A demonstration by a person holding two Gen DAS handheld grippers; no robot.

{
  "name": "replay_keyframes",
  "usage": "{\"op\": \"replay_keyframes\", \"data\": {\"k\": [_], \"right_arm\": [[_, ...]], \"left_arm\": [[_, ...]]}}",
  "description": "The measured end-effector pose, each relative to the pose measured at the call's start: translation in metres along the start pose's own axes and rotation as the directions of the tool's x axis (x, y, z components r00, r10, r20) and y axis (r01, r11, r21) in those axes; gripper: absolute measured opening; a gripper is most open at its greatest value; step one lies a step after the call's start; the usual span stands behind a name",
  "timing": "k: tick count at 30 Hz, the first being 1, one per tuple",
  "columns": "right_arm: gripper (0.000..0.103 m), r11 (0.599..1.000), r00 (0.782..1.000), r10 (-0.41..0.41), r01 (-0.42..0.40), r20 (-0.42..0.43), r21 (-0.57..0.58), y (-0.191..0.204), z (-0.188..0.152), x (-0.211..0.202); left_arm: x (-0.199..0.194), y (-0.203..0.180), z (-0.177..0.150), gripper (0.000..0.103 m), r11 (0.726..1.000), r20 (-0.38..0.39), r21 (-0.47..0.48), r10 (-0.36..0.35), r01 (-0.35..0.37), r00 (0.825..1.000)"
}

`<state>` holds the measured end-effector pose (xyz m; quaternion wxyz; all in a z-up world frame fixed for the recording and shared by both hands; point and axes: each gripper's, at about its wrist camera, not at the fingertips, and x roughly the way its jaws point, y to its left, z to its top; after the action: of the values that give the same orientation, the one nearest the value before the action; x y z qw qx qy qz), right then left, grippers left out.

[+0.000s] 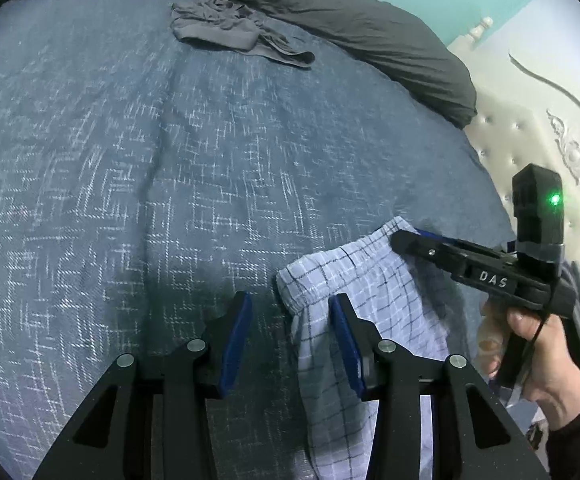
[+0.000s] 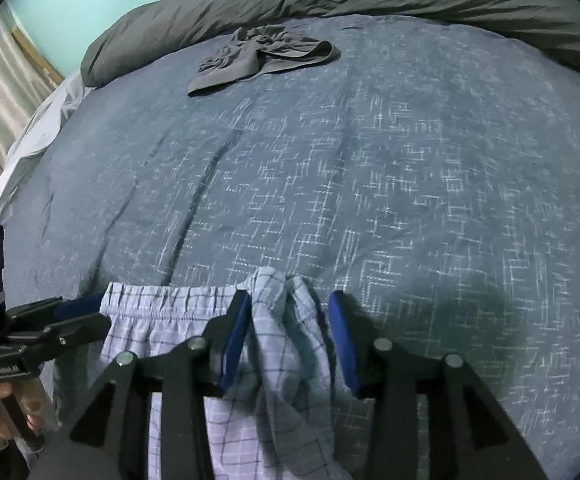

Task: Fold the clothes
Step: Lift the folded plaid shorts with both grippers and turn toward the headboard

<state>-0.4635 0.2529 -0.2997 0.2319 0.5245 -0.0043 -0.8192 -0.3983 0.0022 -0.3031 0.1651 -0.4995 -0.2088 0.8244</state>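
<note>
Checked shorts [image 2: 194,320] are laid waistband-up at the near edge of the blue bedspread [image 2: 329,160], both the left gripper [image 1: 290,336] and right gripper [image 2: 288,336] being unclenched, so the fabric should be regripped squarely before folding.

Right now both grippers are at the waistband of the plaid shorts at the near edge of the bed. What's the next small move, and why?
Probably close the right gripper on the bunched corner of the plaid shorts. Its jaws stand open with that fold between them, not pinched. The left gripper is open too, and the waistband corner lies beside its right finger rather than between the pads, so it likely needs to shift over before closing.
</note>
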Motion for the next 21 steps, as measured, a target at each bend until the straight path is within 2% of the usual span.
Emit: {"op": "replay_keyframes", "data": {"k": [5, 8, 10, 13, 17, 21], "right_arm": [[0.04, 1.0, 1.0, 0.02, -0.02, -0.009, -0.012, 0.002, -0.004, 0.003], [0.032, 0.999, 1.0, 0.023, -0.023, -0.007, -0.023, 0.006, -0.007, 0.004], [0.021, 0.999, 1.0, 0.031, -0.031, 0.007, -0.025, 0.007, -0.008, 0.001], [0.014, 0.998, 0.999, 0.049, -0.048, 0.02, -0.039, 0.008, -0.008, -0.004], [0.011, 0.997, 0.997, 0.068, -0.066, 0.045, -0.045, 0.01, -0.009, -0.014], [0.011, 0.996, 0.995, 0.075, -0.072, 0.067, -0.05, 0.012, -0.011, -0.029]], "left_arm": [[0.007, -0.001, 0.001, 0.046, 1.0, -0.017, -0.004, -0.018, 0.018, 1.0], [0.01, 0.001, 0.0, 0.044, 1.0, -0.016, -0.013, -0.025, 0.025, 1.0], [0.01, 0.0, -0.001, 0.044, 1.0, -0.013, -0.005, -0.025, 0.025, 1.0], [0.01, -0.004, 0.0, 0.028, 1.0, -0.012, 0.023, -0.02, 0.02, 1.0], [0.005, -0.011, -0.001, 0.02, 0.999, 0.002, 0.048, -0.004, 0.004, 1.0], [-0.008, -0.023, -0.001, 0.018, 0.997, 0.022, 0.076, 0.004, -0.006, 1.0]]}}
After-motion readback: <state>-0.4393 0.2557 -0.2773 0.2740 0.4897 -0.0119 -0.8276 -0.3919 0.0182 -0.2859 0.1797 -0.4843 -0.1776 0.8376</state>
